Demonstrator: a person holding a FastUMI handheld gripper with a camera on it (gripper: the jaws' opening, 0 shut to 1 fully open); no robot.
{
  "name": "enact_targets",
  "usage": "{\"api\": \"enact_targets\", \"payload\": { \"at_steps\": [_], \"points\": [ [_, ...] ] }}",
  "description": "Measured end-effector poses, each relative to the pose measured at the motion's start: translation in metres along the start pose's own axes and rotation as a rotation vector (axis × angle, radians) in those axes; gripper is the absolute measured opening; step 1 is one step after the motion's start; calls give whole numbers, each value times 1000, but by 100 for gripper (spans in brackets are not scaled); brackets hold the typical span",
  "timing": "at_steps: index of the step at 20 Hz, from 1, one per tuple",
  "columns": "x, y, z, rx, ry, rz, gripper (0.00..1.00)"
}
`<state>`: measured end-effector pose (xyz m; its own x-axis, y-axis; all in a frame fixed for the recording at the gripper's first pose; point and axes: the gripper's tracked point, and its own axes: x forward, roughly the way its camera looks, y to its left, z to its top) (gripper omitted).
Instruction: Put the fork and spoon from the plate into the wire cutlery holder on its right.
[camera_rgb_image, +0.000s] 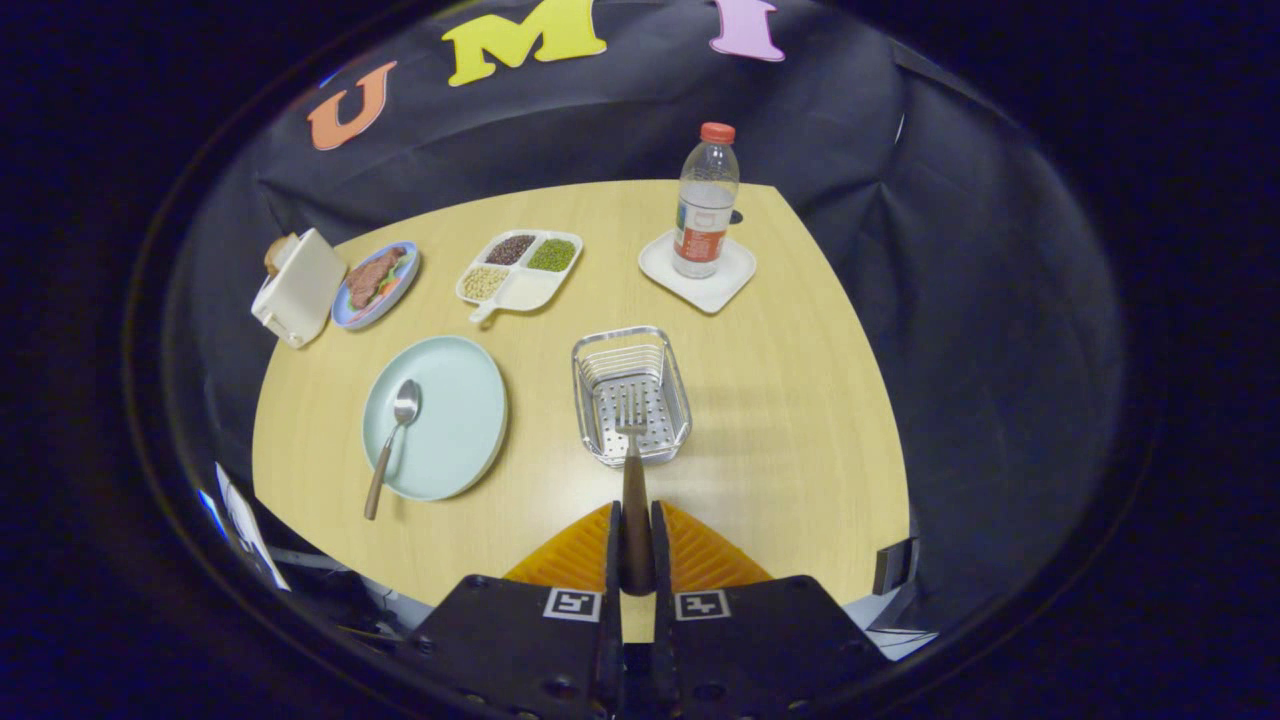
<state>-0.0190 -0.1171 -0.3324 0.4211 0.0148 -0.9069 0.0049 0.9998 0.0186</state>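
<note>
A pale wooden table stands against the booth's black cloth wall. The gripper pinches the fork by its brown handle, tines over the wire cutlery holder just ahead. Left of the holder, the spoon lies on the light-blue plate; beyond, a divided tray holds beans.

A clear water bottle with a red cap is stood upright on a white square coaster at the far side of the wooden tabletop. A divided tray of beans, a blue plate of food and a white toaster are ranged alongside.
</note>
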Motion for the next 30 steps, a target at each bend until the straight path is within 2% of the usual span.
{"api": "enact_targets", "payload": {
  "at_steps": [4, 7, 10, 13, 15, 19, 22, 30],
  "points": [
    [-5, 4, 10, -7, -45, -21, 15],
    [-20, 13, 27, -28, -130, -27, 41],
    [-35, 29, 36, -32, -183, -27, 58],
    [-51, 51, 44, -37, -244, -16, 81],
    [-59, 70, 46, -50, -272, -6, 91],
    [-58, 124, 33, -60, -273, 58, 95],
    [-38, 163, 12, -70, -227, 94, 95],
    [22, 227, -62, -33, 7, 105, 95]
  ]
}}
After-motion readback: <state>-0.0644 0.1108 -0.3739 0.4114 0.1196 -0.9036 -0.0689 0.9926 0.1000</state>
